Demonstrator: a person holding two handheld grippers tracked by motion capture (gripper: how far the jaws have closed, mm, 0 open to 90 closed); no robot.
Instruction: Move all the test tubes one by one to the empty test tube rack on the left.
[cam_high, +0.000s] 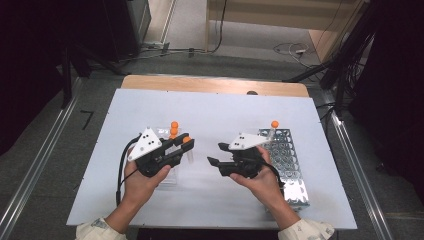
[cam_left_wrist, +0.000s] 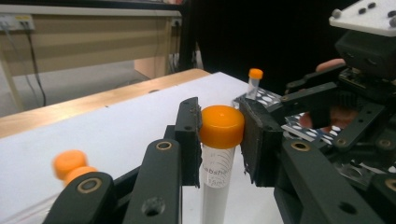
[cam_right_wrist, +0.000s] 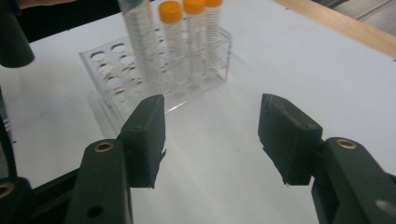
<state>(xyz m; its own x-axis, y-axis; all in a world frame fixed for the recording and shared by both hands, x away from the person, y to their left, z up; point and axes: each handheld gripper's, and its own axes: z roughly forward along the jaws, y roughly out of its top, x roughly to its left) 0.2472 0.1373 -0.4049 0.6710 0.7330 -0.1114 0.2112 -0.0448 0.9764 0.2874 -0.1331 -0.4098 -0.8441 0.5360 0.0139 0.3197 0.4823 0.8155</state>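
Two claws are up over my white worktop (cam_high: 210, 200): my left claw (cam_left_wrist: 219, 135) clamps an orange-capped tube (cam_left_wrist: 221, 128) at its cap, above the clear rack (cam_right_wrist: 154, 84). At three o'clock, my right claw (cam_right_wrist: 210, 135) gapes wide, holding nothing.

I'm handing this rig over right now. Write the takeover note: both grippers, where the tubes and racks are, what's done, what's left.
Left gripper: shut on an orange-capped tube, gripped at the cap, above the table beside the clear rack.
Right gripper: open, nothing between the jaws, near the metal rack.
Clear rack: capped tubes remain.
Metal rack: one capped tube stands at its far corner.
Done, apparently: one tube moved across.
Left, likely: place the held tube in the metal rack, then the rest.
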